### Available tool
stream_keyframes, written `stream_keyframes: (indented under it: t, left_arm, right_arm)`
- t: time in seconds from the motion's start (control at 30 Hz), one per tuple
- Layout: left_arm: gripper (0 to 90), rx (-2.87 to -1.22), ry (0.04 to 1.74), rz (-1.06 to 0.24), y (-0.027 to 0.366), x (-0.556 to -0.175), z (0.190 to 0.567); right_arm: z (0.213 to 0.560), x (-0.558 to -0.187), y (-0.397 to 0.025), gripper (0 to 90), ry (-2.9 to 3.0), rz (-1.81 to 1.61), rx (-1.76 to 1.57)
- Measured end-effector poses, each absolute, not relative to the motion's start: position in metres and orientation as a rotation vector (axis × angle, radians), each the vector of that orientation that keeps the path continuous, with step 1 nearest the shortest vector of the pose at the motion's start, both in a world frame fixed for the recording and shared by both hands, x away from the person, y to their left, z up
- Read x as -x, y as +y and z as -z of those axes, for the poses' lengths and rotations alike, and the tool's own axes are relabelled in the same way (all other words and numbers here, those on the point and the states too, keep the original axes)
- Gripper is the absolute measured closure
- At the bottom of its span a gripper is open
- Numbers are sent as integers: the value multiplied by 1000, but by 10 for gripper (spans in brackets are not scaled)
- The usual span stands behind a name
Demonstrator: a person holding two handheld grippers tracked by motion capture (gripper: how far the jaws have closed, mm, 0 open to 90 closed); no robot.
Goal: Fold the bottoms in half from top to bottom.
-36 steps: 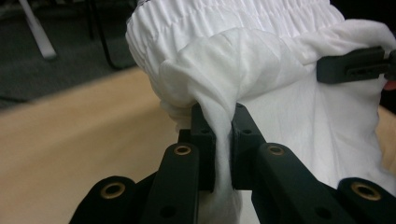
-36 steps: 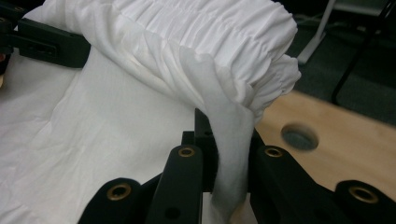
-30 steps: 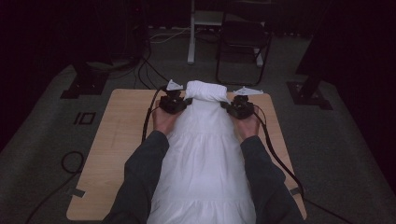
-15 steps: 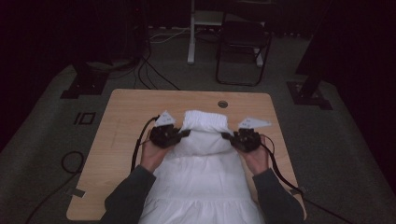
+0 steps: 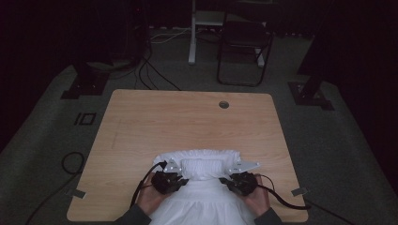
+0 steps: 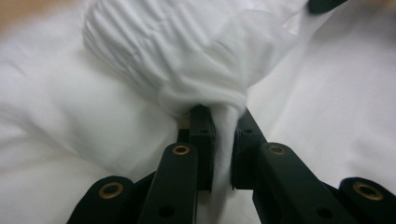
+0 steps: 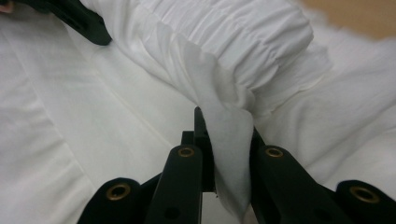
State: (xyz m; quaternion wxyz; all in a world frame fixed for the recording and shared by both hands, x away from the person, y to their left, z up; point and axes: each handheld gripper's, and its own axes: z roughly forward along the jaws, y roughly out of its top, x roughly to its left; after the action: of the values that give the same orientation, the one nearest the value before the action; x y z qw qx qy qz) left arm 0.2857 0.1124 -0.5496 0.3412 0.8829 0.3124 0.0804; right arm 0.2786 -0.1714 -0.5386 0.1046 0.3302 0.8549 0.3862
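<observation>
A white garment (image 5: 204, 199) with a gathered, smocked band (image 5: 202, 167) lies at the near edge of the wooden table (image 5: 187, 122) and hangs off toward the person. My left gripper (image 5: 180, 174) is shut on the band's left end, white cloth (image 6: 223, 140) pinched between its jaws. On the band's right end my right gripper (image 5: 228, 178) is also shut, with a fold of the cloth (image 7: 231, 140) clamped between its jaws. The band is folded back over the rest of the garment. Each hand holds its gripper from below.
A round cable hole (image 5: 224, 104) sits near the table's far edge. Beyond the table stand a dark chair (image 5: 244, 47) and a white post (image 5: 192, 33). Cables (image 5: 155, 75) run over the floor; stand feet (image 5: 84, 84) flank the table.
Both grippers have pulled the garment's top end from the table's far edge back to the near edge, folding it over. The forearms have drawn back out of the high view.
</observation>
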Motion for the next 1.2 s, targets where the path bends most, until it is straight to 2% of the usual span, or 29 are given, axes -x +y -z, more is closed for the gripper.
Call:
stream_keyframes:
  t: [0.13, 0.37, 0.83, 1.2]
  left_arm:
    - [826, -2270, 815, -207, 114, -286, 552]
    - [824, -2222, 838, -192, 117, -306, 555]
    - [820, -2197, 866, -313, 114, -390, 553]
    - [815, -2196, 916, -389, 103, -448, 549]
  right_arm:
    - [557, -282, -166, 843, 2558, -1070, -998]
    - [561, -298, -168, 842, 2510, -1106, -1011]
    - [558, -391, -161, 843, 2438, -1096, -1093]
    - [554, -448, -157, 843, 2376, -1045, -1159]
